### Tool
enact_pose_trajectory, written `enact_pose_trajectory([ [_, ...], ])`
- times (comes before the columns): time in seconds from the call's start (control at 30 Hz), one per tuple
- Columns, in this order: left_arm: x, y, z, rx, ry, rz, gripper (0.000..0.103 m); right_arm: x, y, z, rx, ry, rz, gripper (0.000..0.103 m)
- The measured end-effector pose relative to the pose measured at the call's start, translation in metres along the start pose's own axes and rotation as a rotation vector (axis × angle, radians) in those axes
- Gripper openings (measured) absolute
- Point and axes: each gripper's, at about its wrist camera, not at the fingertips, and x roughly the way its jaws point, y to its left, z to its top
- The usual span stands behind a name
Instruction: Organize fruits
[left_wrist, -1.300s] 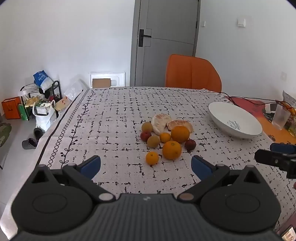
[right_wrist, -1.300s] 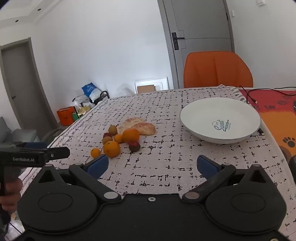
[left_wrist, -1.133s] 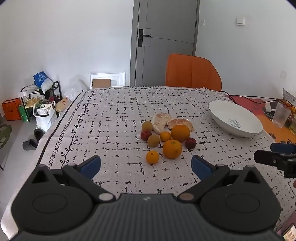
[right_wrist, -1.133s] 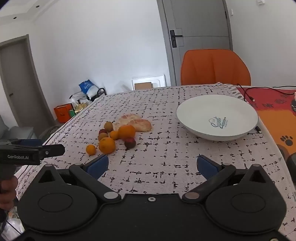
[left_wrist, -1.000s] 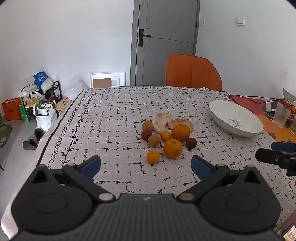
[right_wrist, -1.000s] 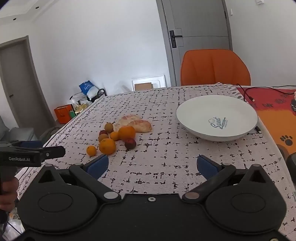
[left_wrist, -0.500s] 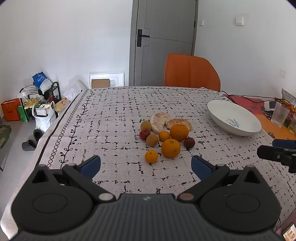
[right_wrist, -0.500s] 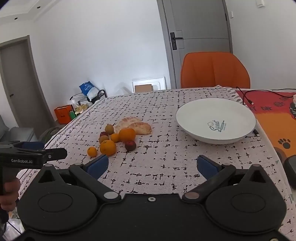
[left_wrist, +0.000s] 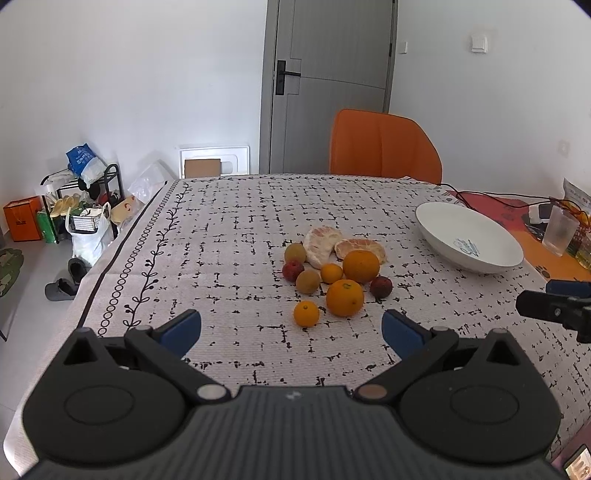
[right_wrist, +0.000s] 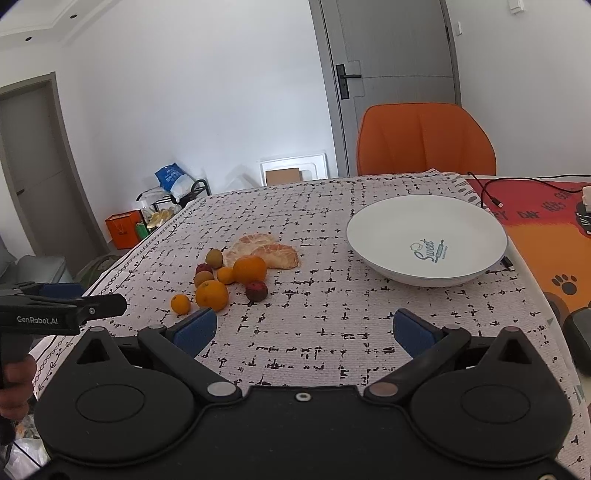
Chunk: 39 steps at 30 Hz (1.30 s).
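Left claw (left_wrist: 291, 328): jaws spread wide, nothing between the blue pads, held above the near part of the surface (left_wrist: 221, 229), facing the fruit cluster.

Right claw (right_wrist: 301, 328): jaws likewise wide apart and empty, held above the surface with the fruit ahead to its left and the bowl ahead to its right.

Fruit, all lying on the patterned cloth in one loose cluster near mid-surface, well apart from the bowl:
- small orange (left_wrist: 306, 313), nearest the left claw, standing slightly off from the rest;
- large orange (left_wrist: 345, 298), just beside it;
- second large orange (left_wrist: 361, 266), behind the first;
- small orange between them (left_wrist: 331, 273);
- two brown kiwi-like fruits (left_wrist: 308, 281) and (left_wrist: 295, 252);
- two dark red fruits, one on the left (left_wrist: 293, 270) and one on the right (left_wrist: 381, 287);
- two peeled citrus halves (left_wrist: 321, 242) and (left_wrist: 360, 245) at the far edge of the cluster, side by side.

White bowl (right_wrist: 426, 240): empty, printed "Sweet" inside, on the right side of the surface.

Surroundings: orange chair (left_wrist: 384, 146) at the far edge; grey door (left_wrist: 328, 85) behind it; orange mat (right_wrist: 546, 221) with a cable at the right; clear cup (left_wrist: 561, 234) past the bowl; shoe rack with bags (left_wrist: 77, 199) on the floor at left.
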Motion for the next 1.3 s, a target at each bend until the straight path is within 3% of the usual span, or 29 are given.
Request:
enact_pose_trajectory([
  [1.3,-0.002,0.011,-0.001,0.001,-0.003,0.001,0.103,0.001,0.002,-0.002,-0.012,-0.001,-0.001,0.103],
])
